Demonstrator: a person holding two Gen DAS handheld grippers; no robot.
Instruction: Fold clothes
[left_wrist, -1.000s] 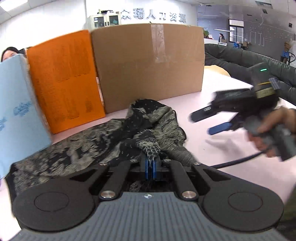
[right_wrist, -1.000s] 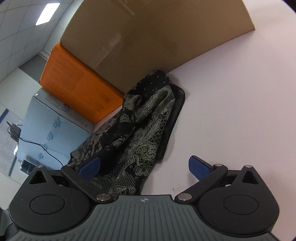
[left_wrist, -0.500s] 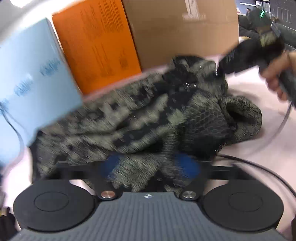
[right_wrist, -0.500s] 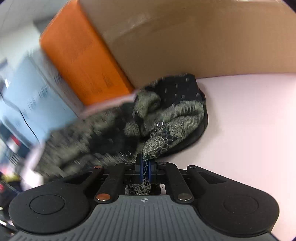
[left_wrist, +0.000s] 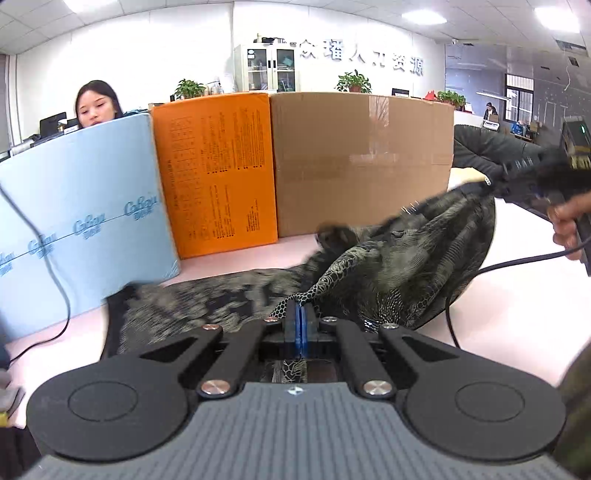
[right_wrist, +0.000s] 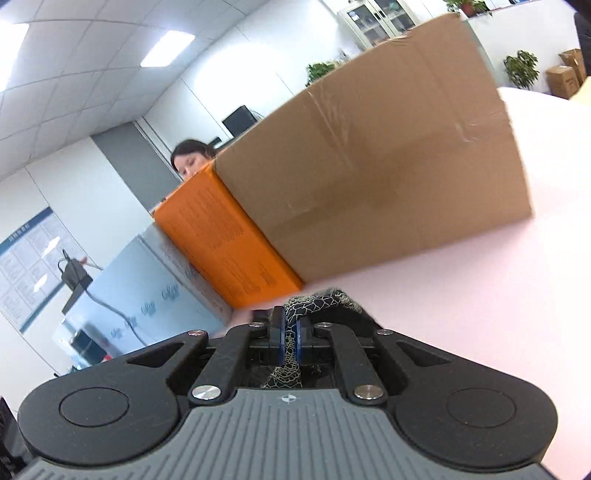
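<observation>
An open-plan office: wall lettering (left_wrist: 362, 61), glass-door cabinet (left_wrist: 271, 68), potted plants (left_wrist: 354, 82), desk monitors (left_wrist: 53, 123).

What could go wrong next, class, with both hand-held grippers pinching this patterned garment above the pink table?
1. The left hand-held gripper pinches only a thin edge of the garment; it may slip out.
2. The black cable hangs beside the cloth and could snag it.
3. The brown box stands close; swinging cloth may hit it.

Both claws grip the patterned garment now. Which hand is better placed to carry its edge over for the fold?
Probably the right. The right claw holds its end of the garment raised clear of the table, while the left claw grips cloth low, near the part lying flat.
</observation>
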